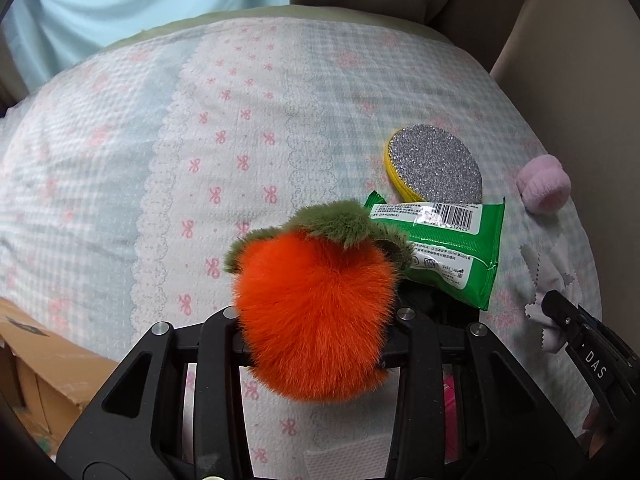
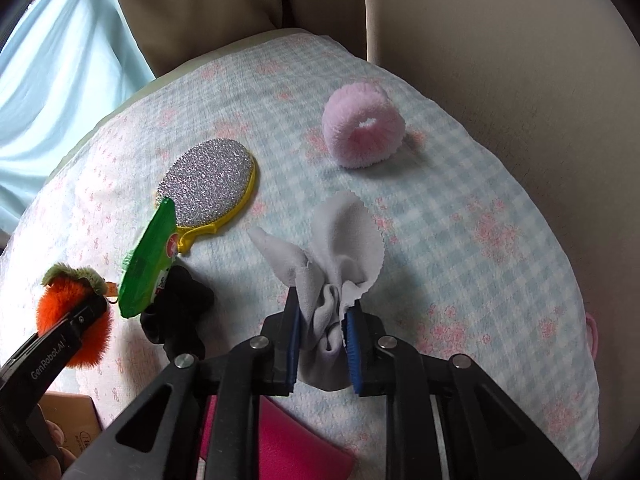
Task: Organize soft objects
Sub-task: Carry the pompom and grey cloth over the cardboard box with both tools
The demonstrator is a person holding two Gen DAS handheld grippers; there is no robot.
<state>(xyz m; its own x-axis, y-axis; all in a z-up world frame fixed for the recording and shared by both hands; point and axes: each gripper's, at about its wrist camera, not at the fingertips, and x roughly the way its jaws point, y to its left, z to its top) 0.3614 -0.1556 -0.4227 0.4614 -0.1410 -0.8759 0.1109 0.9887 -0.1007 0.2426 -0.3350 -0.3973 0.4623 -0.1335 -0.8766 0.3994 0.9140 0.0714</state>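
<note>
My left gripper (image 1: 316, 316) is shut on a fluffy orange plush fruit (image 1: 316, 312) with green leaves, held above the patterned quilt (image 1: 160, 160); it also shows at the left of the right wrist view (image 2: 72, 320). My right gripper (image 2: 322, 336) is shut on a bunched grey cloth (image 2: 340, 256), also at the right edge of the left wrist view (image 1: 552, 304). A pink fluffy ring (image 2: 362, 126) lies further back on the quilt. A black soft item (image 2: 176, 316) lies beside a green packet (image 2: 146, 260).
A yellow-rimmed glittery silver pad (image 2: 210, 184) lies partly under the green packet (image 1: 452, 248). A pink flat item (image 2: 280, 444) sits under my right gripper. A cardboard box (image 1: 40, 364) stands at the quilt's left edge. Beige cushions (image 2: 500, 40) rise behind and to the right.
</note>
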